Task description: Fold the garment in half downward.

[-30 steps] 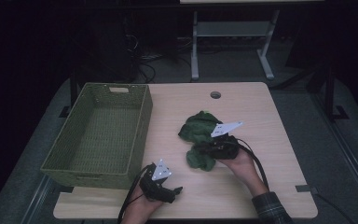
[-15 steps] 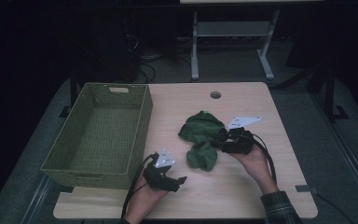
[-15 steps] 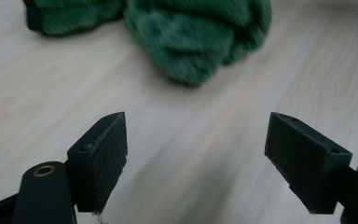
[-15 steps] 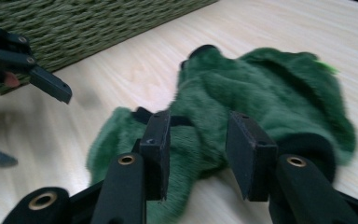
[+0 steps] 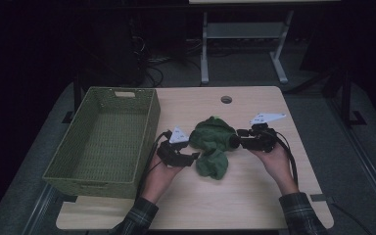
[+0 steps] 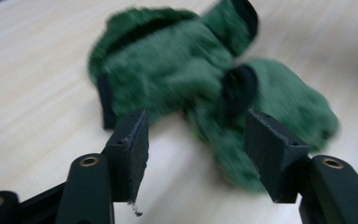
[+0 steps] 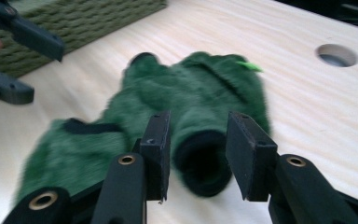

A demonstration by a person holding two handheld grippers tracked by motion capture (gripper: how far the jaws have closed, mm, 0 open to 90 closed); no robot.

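Green fuzzy garment being approached from both sides, mid-surface

The left gripper (image 5: 192, 155), brought up from the near edge, is being narrowed, fingers apart and empty; the right gripper's (image 5: 236, 139) fingers are being kept clamped on the green garment's (image 5: 211, 147) dark cuff (image 7: 201, 161), beside the basket (image 5: 103, 142).

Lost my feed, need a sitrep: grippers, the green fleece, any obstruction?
Left gripper open, jaws just closing toward green fleece. Right gripper straddling its black cuff, grip unclear. Basket off left, nothing blocking.
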